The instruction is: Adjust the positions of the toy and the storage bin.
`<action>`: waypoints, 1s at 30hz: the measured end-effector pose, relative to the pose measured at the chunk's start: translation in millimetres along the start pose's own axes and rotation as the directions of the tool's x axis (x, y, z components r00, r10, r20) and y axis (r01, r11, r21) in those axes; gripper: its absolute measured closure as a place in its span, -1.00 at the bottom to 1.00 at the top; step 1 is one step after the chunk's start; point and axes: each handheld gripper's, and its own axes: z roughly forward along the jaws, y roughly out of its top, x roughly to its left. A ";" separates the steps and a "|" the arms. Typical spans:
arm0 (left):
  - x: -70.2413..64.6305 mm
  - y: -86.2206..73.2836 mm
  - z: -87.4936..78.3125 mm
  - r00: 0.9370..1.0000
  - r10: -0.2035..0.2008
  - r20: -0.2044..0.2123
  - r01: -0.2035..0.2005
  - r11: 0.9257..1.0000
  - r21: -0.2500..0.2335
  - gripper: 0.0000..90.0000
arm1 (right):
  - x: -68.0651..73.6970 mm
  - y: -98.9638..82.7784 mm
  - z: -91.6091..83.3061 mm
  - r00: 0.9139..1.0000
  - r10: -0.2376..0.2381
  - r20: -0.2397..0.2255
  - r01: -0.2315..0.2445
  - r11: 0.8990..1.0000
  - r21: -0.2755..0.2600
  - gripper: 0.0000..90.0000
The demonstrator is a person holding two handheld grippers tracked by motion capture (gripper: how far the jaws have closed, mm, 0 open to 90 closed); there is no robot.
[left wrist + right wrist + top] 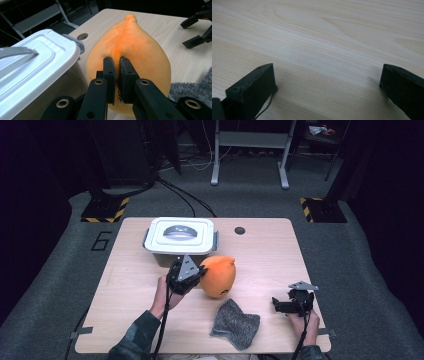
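the left gripper (196, 274) has its jaws pinched nearly together on a fold of the orange plush toy (219, 276), and in the left gripper view the two black jaws bite into the fuzzy orange fabric (130, 47) near the middle of the toy's rounded body, with its small pointed tip aimed away from the camera. the toy sits near the middle of the wooden table (265, 250), just in front of the white lidded box (180, 236), close beside its front right corner. a grey folded cloth (235, 323) lies on the table nearer the person, a little to the right of the toy and apart from it; its fuzzy edge shows at the lower right of the left gripper view (192, 87). the right gripper (280, 305) rests low over the right part of the table, well apart from the toy, its jaws spread wide with only bare wood (324, 62) between them. a small round hole (240, 230) marks the far side of the tabletop.
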 end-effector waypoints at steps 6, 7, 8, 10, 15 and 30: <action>3.1 -13.3 -20.0 0.999 -0.015 -0.030 0.015 1.000 0.002 0.89 | 0.0 0.0 0.0 1.000 0.000 0.000 0.000 1.000 0.000 -1.00; 3.6 -16.3 -23.7 0.999 -0.021 -0.034 0.021 1.000 0.004 0.89 | 0.0 0.0 0.0 1.000 0.000 0.000 0.000 1.000 0.000 -1.00; 3.8 -19.5 -27.1 0.999 -0.028 -0.041 0.028 1.000 0.003 0.89 | 0.0 0.0 0.0 1.000 0.000 0.000 0.000 1.000 0.000 -1.00; 5.4 -25.6 -33.9 0.998 -0.037 -0.052 0.038 0.999 0.007 0.89 | 0.0 0.0 0.0 1.000 0.000 0.000 0.000 1.000 0.000 -1.00; 9.5 -40.2 -51.6 0.995 -0.058 -0.084 0.059 0.998 0.013 0.89 | 0.0 0.0 0.0 1.000 0.000 0.000 0.000 1.000 0.000 -1.00; 26.9 -86.0 -106.6 0.971 -0.156 -0.179 0.164 0.986 0.034 0.88 | 0.0 0.1 0.1 1.000 0.003 0.001 -0.003 1.000 0.000 -1.00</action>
